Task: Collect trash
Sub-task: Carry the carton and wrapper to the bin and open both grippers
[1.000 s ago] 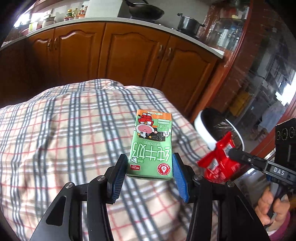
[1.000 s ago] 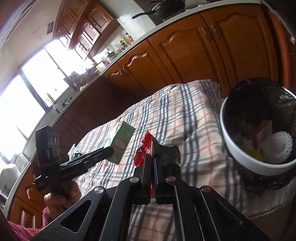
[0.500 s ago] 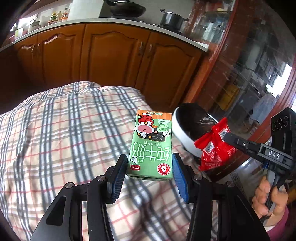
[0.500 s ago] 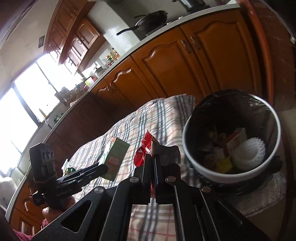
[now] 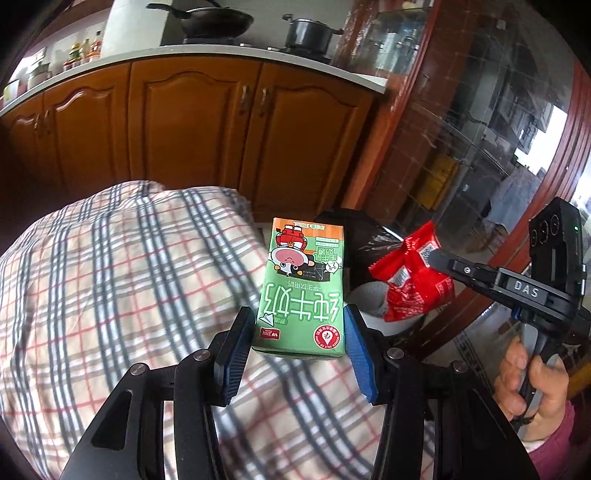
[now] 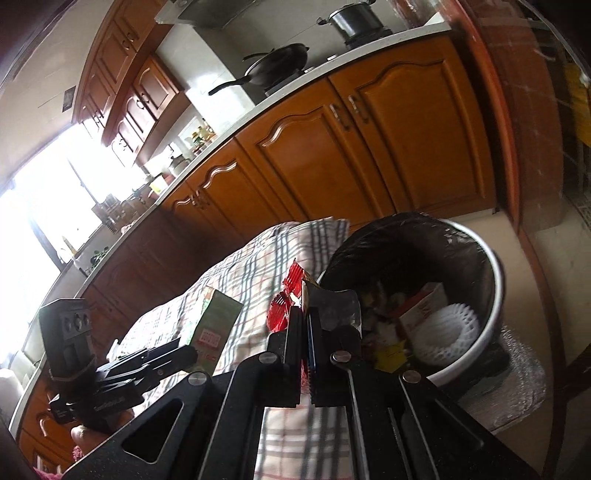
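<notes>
Two close wrist views, shared trash bin (image 5: pixel 373 295) (image 6: pixel 491 266)

"DAS" on the right gripper (image 5: pixel 436 258); upside-down "纯牛奶" on the green milk carton (image 5: pixel 304 291).

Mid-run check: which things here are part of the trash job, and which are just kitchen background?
Job:
green milk carton, gripped in left tool
red snack wrapper, pinched in right tool
trash bin, black liner, already holding rubbish

Background:
plaid tablecloth
wok and pot on the counter
wooden cabinets
</notes>
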Tool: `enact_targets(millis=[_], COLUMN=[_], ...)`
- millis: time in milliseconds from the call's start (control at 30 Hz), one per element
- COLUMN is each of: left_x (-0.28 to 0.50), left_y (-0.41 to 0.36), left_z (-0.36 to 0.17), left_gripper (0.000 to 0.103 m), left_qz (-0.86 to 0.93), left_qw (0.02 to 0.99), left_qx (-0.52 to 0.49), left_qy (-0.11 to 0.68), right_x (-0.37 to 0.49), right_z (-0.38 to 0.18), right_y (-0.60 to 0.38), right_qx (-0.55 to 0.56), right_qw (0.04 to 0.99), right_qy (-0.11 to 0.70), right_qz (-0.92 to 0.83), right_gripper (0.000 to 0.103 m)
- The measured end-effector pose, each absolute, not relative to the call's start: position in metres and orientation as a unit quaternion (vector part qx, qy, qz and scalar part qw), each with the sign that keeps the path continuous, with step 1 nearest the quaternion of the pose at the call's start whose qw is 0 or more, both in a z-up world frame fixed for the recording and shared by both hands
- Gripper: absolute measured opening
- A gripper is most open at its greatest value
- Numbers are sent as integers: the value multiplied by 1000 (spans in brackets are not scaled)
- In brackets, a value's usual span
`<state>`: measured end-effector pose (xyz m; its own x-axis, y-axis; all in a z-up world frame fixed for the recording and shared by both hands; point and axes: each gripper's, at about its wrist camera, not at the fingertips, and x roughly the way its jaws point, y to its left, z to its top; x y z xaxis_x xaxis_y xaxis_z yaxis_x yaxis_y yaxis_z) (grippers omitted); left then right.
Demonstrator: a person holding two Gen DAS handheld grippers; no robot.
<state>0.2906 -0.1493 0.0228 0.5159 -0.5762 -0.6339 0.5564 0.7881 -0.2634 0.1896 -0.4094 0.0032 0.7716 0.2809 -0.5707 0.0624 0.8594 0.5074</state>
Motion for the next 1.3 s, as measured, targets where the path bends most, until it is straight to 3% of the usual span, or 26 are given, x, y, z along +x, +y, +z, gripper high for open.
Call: enact_targets(millis=[1300], left_x=[336], left_y=[-273], left_z=[11], left_gripper=[48], left_qz=[-351], left_qw=[844], left_qx=[44], left_qy=[403], right_x=[213], right_z=[-8], right_y=[-465], right_qx=[236], right_qw=[907], right_qy=[349], right_qz=[-2], right_gripper=[2])
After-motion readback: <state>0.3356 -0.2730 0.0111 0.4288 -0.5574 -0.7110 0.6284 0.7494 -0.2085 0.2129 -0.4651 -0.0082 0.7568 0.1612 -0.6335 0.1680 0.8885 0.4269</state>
